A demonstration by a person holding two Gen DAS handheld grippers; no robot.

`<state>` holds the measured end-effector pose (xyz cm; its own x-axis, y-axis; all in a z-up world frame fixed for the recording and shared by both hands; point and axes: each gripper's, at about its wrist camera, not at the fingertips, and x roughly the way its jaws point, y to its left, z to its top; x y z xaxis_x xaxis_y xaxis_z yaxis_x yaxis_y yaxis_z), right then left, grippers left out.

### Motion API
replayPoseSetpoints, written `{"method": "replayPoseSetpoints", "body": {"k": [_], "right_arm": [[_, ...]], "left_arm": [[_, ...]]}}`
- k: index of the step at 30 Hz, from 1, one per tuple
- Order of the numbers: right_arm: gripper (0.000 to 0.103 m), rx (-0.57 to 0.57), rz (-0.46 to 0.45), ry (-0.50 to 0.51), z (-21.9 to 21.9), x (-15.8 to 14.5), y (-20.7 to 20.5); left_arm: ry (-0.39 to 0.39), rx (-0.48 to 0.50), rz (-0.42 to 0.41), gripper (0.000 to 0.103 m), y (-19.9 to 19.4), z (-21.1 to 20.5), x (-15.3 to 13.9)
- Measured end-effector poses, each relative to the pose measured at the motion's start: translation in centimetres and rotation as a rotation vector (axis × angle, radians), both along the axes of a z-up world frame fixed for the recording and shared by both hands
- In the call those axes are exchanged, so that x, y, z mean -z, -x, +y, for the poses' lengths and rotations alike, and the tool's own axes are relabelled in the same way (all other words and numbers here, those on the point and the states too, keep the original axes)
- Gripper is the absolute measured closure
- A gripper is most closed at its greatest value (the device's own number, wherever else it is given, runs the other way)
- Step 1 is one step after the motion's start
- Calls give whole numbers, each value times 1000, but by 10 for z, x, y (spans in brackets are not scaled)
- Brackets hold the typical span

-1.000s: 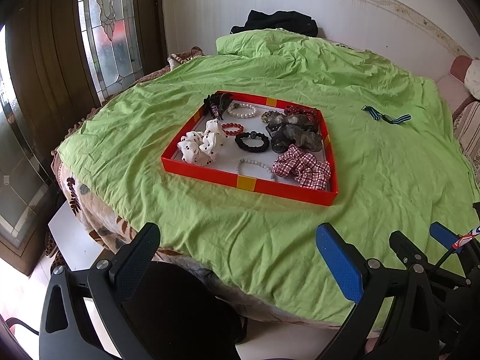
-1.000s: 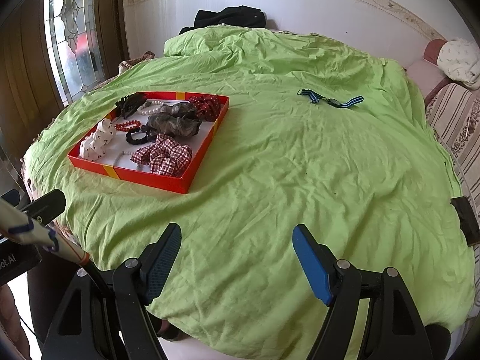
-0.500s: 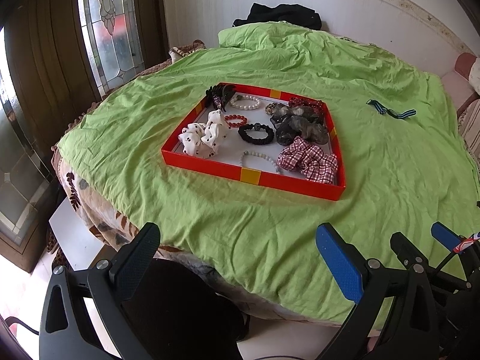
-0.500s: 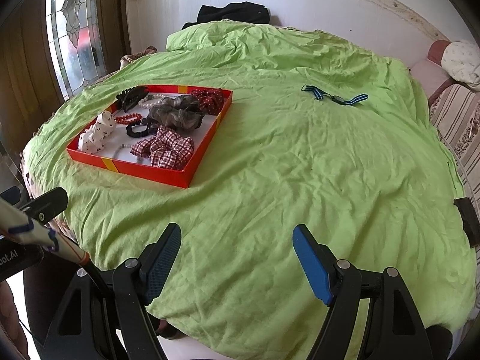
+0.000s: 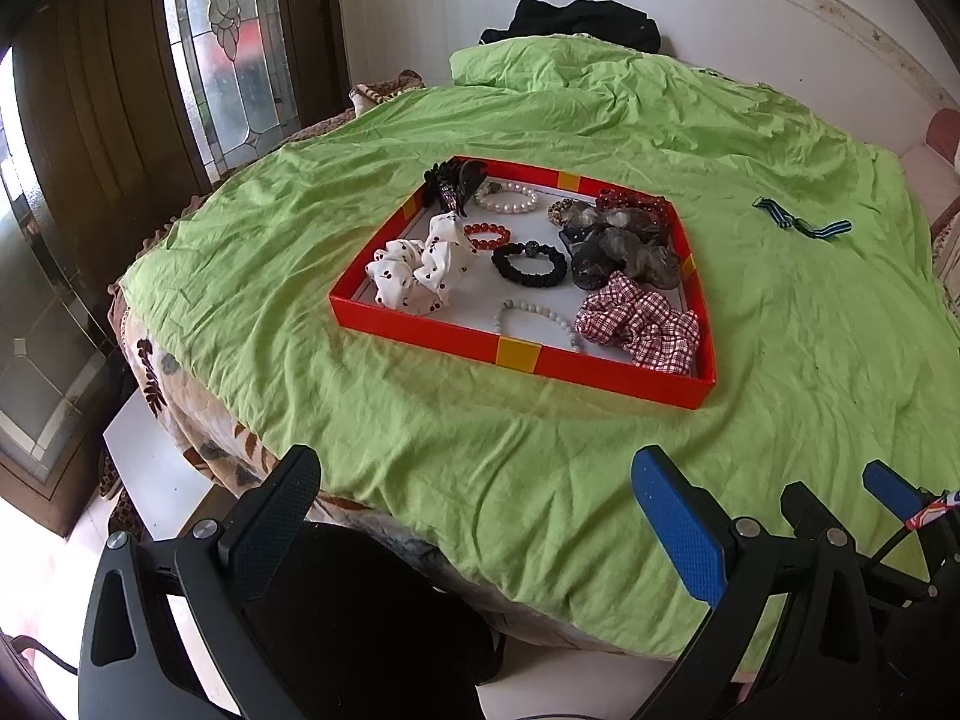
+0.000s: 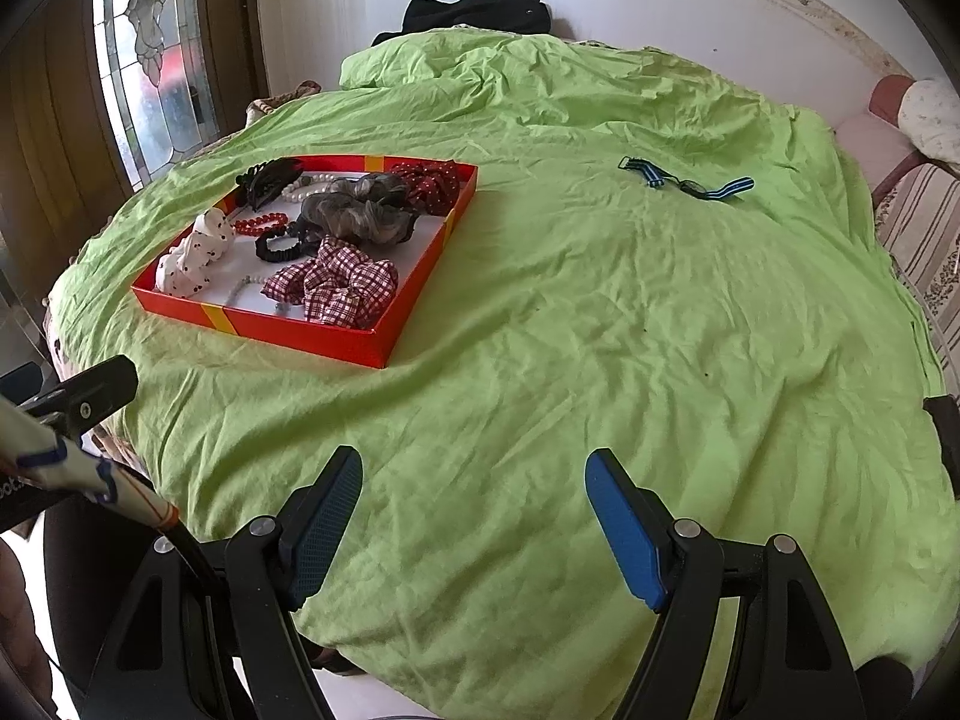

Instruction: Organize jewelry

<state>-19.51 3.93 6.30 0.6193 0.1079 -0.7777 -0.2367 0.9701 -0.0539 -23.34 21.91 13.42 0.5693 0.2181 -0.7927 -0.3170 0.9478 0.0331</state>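
A red tray (image 5: 600, 376) (image 6: 312, 339) with orange patches rests on the green bedspread (image 5: 480, 438) (image 6: 600, 330). Inside lie a white spotted scrunchie (image 5: 420, 267), a red plaid scrunchie (image 5: 639, 324) (image 6: 336, 288), a grey scrunchie (image 5: 624, 252), a black hair tie (image 5: 529, 264), a red bead bracelet (image 5: 486, 235), two pearl bracelets and a black claw clip (image 5: 450, 180). A blue striped strap (image 5: 801, 222) (image 6: 684, 181) lies alone on the spread, right of the tray. My left gripper (image 5: 474, 498) hovers open at the bed's near edge, empty. My right gripper (image 6: 474, 492) is open and empty too.
Dark clothing (image 5: 576, 21) lies at the bed's far end against the white wall. A stained-glass door (image 5: 234, 48) stands to the left. Cushions (image 6: 930, 120) and a striped sofa sit at the right. A dark object (image 6: 945, 426) hangs at the bed's right edge.
Both views have tilted slightly, so the tray and strap sit a little lower in frame. Nothing on the bed has moved, and both grippers stay open.
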Motion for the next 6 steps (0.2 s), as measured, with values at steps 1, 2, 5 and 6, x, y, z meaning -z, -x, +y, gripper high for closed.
{"method": "replayPoseSetpoints", "body": {"k": [1, 2, 5, 6], "right_arm": [[22, -2, 1, -2, 0, 1, -1], [22, -5, 2, -5, 0, 1, -1], [22, -8, 4, -17, -3, 2, -3], [22, -6, 4, -23, -6, 2, -5]], "left_arm": [[-3, 1, 2, 0, -1, -1, 0], [-10, 2, 5, 0, -3, -3, 1], [-26, 16, 7, 0, -7, -8, -1], [-30, 26, 7, 0, -10, -12, -2]]}}
